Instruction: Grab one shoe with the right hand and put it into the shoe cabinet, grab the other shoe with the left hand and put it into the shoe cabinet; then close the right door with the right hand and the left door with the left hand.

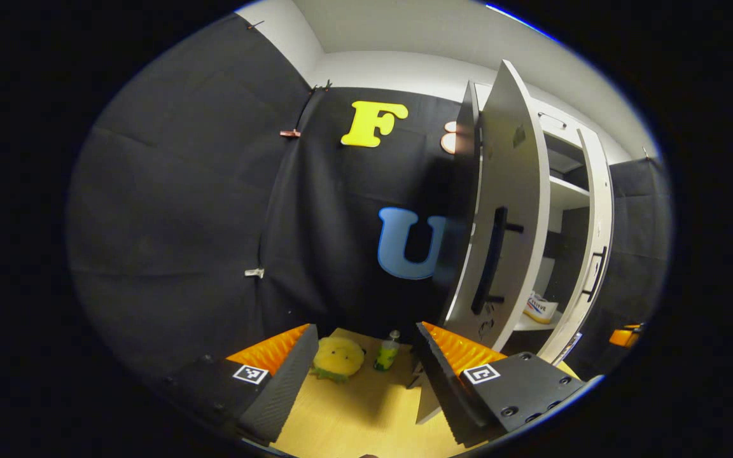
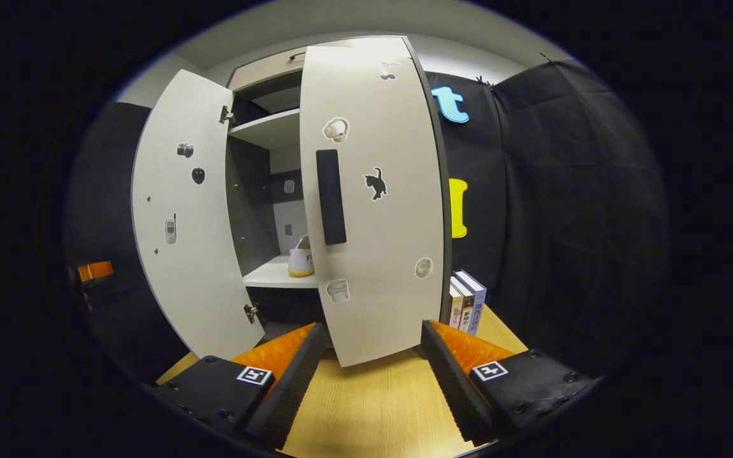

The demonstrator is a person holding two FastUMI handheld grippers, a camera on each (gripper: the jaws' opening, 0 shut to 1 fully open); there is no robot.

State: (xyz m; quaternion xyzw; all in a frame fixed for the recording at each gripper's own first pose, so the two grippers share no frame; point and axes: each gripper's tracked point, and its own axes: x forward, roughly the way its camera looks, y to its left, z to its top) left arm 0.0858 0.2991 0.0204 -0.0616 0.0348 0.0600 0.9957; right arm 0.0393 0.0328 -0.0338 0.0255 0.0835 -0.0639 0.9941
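Shoe in white with a yellow sole (image 2: 301,261) on the lower shelf of the white wooden shoe cabinet (image 2: 275,130), both doors ajar, left gripper (image 1: 364,372) spread wide and empty over the pale wooden table (image 1: 366,413), right gripper (image 2: 373,375) likewise wide, facing the right door (image 2: 373,210).

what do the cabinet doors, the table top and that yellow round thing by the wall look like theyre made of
Cabinet doors: probably laminated board, smooth matte off-white face, darker edge, stickers lying flat on it.
Table top: light wood or wood-look laminate; faint straight grain, low sheen.
Yellow round thing: seems soft plush, with a fuzzy outline and a squashed shape; too small to be sure.
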